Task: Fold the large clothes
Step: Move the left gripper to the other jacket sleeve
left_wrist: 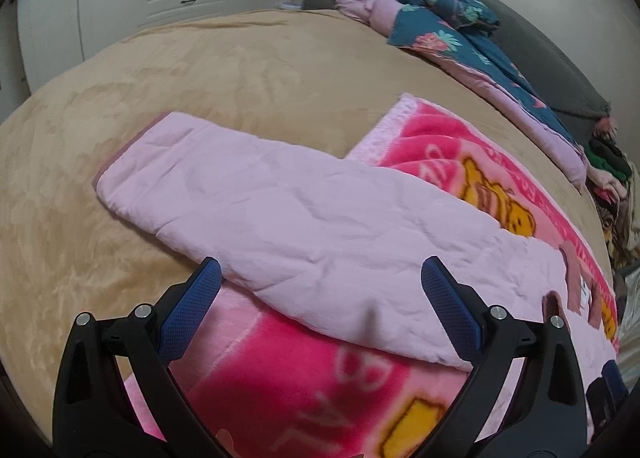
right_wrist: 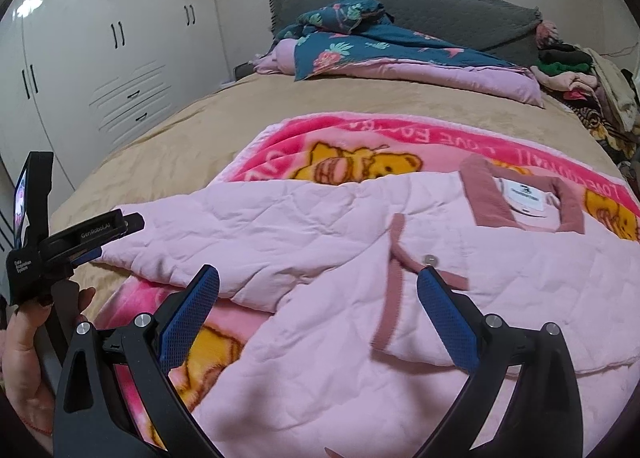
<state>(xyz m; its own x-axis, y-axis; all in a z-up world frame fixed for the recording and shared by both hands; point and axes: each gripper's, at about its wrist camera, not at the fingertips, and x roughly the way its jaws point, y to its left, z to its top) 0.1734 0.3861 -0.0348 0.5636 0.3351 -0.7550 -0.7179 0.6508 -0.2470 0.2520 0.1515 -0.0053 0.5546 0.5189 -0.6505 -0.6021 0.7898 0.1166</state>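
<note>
A pale pink quilted jacket (right_wrist: 320, 298) with dusty-rose trim lies spread on a bright pink cartoon blanket (right_wrist: 360, 138) on the bed. Its sleeve (left_wrist: 248, 198) stretches out to the left over the tan bed cover. The collar and white label (right_wrist: 524, 194) show at the right in the right wrist view. My left gripper (left_wrist: 320, 278) hovers open just above the sleeve near the shoulder, holding nothing. My right gripper (right_wrist: 318, 282) is open over the jacket's front, near a snap button (right_wrist: 430, 259). The left gripper's body (right_wrist: 80, 234) and a hand (right_wrist: 28, 338) appear at the far left.
A tan bed cover (left_wrist: 200, 70) spreads around the blanket. A teal floral and pink duvet (right_wrist: 380, 54) is bunched against the grey headboard (right_wrist: 440, 6). A pile of clothes (right_wrist: 580, 74) sits at the right. White wardrobes (right_wrist: 100, 58) stand left of the bed.
</note>
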